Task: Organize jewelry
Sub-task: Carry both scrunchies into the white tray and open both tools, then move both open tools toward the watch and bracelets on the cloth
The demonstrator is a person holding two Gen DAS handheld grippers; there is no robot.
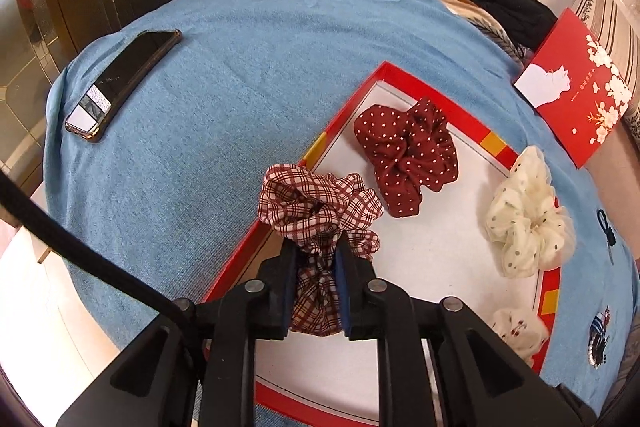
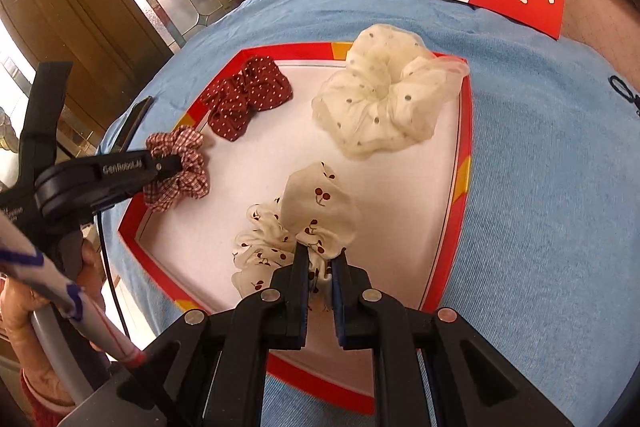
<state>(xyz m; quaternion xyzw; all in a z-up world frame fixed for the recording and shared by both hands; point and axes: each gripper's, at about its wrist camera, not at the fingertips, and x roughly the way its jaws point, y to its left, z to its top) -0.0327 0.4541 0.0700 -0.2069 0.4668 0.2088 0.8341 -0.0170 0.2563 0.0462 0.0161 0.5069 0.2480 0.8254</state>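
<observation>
**Four scrunchies and the red box**

Your plaid scrunchie (image 1: 320, 211), red-and-white checked, sits bunched at the box's left rim, partly pinched. Beside it, inside the shallow red-rimmed box (image 1: 496, 143) with its white floor, the dark red polka-dot scrunchie (image 1: 404, 155) lies flat near the far corner. You'll find the cream tulle scrunchie (image 2: 380, 103), speckled with grey dots, draped over the far right rim. The white cherry-print scrunchie (image 2: 304, 223) is crumpled on the floor near the front, one fold lifted

Bare white tray floor (image 2: 256, 171) lies open between 4 scrunchies; phone (image 1: 120, 83) sits well apart.
</observation>
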